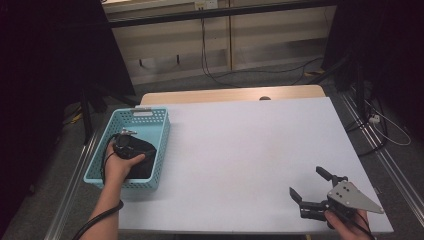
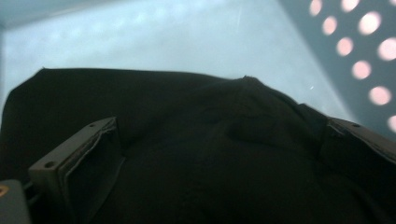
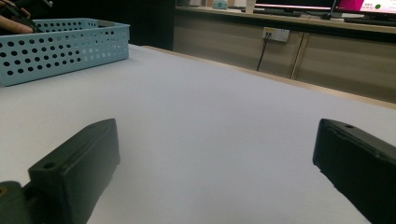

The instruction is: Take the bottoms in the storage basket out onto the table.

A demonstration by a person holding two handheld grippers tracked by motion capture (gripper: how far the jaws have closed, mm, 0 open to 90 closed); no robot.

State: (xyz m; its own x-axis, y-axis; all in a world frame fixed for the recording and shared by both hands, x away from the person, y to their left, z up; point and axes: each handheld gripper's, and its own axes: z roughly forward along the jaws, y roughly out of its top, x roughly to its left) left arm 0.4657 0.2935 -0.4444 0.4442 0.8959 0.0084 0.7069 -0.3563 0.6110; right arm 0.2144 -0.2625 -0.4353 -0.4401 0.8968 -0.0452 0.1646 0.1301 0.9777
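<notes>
My left gripper (image 1: 131, 146) is down inside the light blue perforated plastic basket (image 1: 161, 131) that sits at the left edge of the white table (image 1: 250, 145). In the left gripper view my two jaws stand spread, one at each side, and the soft black cloth (image 2: 201, 154) bulges up between them and around them; its folds press against both jaws, but I cannot tell whether they have pinched it. The cloth lies on the pale floor of the basket, and behind it the holed wall rises at the right of that view. From above, my left hand (image 1: 119, 165) covers the near half of the basket, with the dark cloth spreading under it toward the basket's right wall.

My right gripper (image 1: 311, 188) hovers low over the near right corner of the table, well apart from the basket, its jaws spread wide with nothing between them. In the right gripper view bare white tabletop runs ahead between the jaws, and the basket stands far off at the upper left
</notes>
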